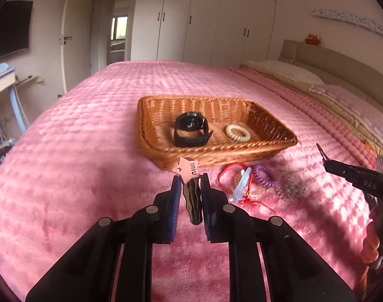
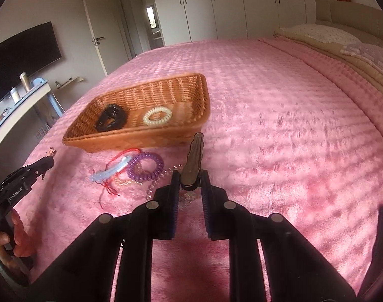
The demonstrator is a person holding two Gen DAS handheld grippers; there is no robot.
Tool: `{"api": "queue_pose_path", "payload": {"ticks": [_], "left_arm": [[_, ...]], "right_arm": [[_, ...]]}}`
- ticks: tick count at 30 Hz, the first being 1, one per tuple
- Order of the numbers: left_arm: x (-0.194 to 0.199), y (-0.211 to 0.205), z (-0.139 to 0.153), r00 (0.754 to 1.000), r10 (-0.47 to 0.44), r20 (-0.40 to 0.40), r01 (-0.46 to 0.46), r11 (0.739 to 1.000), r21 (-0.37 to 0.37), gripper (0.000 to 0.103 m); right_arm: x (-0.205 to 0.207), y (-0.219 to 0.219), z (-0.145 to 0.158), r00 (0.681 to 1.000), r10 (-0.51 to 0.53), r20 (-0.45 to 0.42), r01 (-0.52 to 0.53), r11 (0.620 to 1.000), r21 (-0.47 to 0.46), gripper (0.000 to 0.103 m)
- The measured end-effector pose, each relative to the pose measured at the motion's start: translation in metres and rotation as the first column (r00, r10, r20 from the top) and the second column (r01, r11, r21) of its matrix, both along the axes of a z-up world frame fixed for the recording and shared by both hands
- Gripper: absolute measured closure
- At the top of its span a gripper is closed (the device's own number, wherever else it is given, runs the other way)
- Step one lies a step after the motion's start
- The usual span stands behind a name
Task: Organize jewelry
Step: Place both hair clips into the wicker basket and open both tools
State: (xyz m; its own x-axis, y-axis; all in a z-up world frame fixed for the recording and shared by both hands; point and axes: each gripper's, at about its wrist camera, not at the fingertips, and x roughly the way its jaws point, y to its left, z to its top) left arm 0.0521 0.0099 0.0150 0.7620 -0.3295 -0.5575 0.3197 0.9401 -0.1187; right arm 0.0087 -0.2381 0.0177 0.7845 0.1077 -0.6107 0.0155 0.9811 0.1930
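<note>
Left gripper (image 1: 190,185), clamped on star hair clip (image 1: 187,170) whose long axis points ahead, sits just short of basket (image 1: 216,151) near edge; right gripper (image 2: 190,183) pinches another clip (image 2: 194,156).

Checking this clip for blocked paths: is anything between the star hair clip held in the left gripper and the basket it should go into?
Nothing visible. The left gripper holds the star hair clip just short of the basket; only its low front wall lies ahead. The watch and cream hair tie leave bare floor inside.
</note>
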Motion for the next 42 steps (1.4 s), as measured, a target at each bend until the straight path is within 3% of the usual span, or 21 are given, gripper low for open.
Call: {"api": "queue_pose_path", "payload": {"ticks": [5, 11, 19, 23, 29, 36, 42], "left_arm": [[0.003, -0.012, 0.044, 0.996, -0.017, 0.083, 0.016, 1.0, 0.013, 0.088], [0.044, -0.039, 0.062, 0.994, -0.075, 0.076, 0.074, 0.997, 0.011, 0.088], [0.114, -0.065, 0.022, 0.987, -0.149, -0.063, 0.149, 0.989, -0.005, 0.088], [0.139, -0.07, 0.009, 0.978, -0.163, -0.128, 0.159, 0.986, -0.04, 0.088], [0.157, -0.077, -0.015, 0.97, -0.15, -0.192, 0.15, 0.989, -0.017, 0.088], [0.157, -0.078, -0.022, 0.964, -0.16, -0.211, 0.162, 0.987, -0.01, 0.087], [0.141, -0.071, -0.008, 0.968, -0.174, -0.179, 0.169, 0.985, -0.041, 0.067]], "right_arm": [[0.025, 0.021, 0.038, 0.996, 0.06, 0.067, -0.057, 0.997, -0.044, 0.088], [0.082, 0.052, 0.048, 0.989, 0.132, 0.067, -0.126, 0.988, -0.088, 0.088], [0.167, 0.051, 0.017, 0.983, 0.164, -0.088, -0.165, 0.986, -0.011, 0.089], [0.191, 0.045, -0.002, 0.974, 0.167, -0.156, -0.164, 0.986, 0.034, 0.089], [0.215, 0.041, -0.033, 0.955, 0.155, -0.251, -0.142, 0.987, 0.068, 0.088], [0.216, 0.037, -0.041, 0.951, 0.16, -0.265, -0.137, 0.985, 0.102, 0.088], [0.2, 0.028, -0.03, 0.957, 0.172, -0.232, -0.143, 0.98, 0.136, 0.088]]}}
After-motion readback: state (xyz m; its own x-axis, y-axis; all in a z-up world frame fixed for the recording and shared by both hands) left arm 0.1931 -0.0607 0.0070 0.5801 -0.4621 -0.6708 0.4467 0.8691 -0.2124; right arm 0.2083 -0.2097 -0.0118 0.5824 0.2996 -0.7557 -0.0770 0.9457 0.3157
